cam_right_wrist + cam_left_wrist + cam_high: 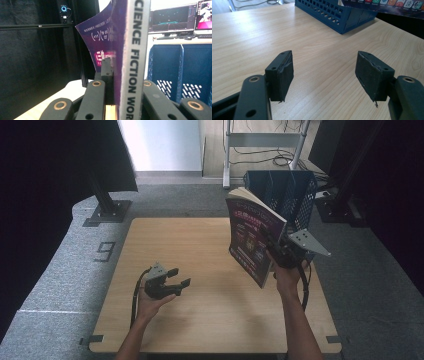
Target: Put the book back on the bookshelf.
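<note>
A purple-covered magazine (252, 237) stands upright above the right half of the wooden table (200, 320), held by its spine in my right gripper (280, 254), which is shut on it. In the right gripper view the white spine of the magazine (133, 62) rises between the two black jaws, its cover curling left. Just behind it stands a blue mesh file rack (287, 197) at the table's far right corner. My left gripper (177, 277) hovers low over the table's left-middle, open with nothing between its pads (283, 75).
In the left gripper view the blue rack (337, 15) lies ahead across bare wood, with the magazine's edge (387, 5) above it. Black stand feet (107, 212) and dark curtains flank the table. A metal frame and cables (265, 150) sit on the floor behind.
</note>
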Action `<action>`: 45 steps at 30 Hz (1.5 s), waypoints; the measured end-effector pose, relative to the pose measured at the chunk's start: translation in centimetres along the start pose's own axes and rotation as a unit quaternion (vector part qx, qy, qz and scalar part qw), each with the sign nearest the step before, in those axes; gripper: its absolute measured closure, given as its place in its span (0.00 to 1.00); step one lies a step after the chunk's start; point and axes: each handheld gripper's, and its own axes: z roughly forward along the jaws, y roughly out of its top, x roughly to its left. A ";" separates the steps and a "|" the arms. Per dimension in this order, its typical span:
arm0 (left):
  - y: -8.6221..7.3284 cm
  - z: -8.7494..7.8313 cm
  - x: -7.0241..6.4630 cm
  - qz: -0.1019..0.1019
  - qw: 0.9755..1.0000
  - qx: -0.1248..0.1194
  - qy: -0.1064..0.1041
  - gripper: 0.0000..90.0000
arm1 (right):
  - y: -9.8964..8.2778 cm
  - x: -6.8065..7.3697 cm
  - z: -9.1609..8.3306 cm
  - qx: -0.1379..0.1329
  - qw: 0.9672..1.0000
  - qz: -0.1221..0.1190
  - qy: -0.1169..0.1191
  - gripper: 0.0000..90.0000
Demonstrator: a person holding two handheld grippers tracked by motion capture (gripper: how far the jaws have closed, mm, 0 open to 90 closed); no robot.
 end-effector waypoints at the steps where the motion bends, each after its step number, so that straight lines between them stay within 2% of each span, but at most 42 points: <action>1: 0.0 0.0 -0.1 0.001 1.000 0.000 -0.001 0.35 | 0.1 0.0 0.0 -0.001 1.000 -0.001 0.000 0.91; 21: 0.0 0.1 -0.1 0.000 1.000 0.003 -0.005 0.34 | 1.0 -1.6 0.7 -0.003 0.999 -0.007 -0.032 0.91; 31: -0.2 0.3 0.0 0.001 1.000 0.008 -0.004 0.34 | 1.0 -2.8 1.5 0.001 0.999 -0.004 -0.054 0.91; 38: -0.2 0.4 -0.1 0.001 1.000 0.010 -0.004 0.34 | 0.9 -3.2 1.9 0.002 0.998 -0.002 -0.059 0.91; 45: -0.2 0.4 -0.1 0.001 1.000 0.009 0.003 0.34 | 1.1 -3.9 1.9 -0.002 0.998 0.001 -0.070 0.91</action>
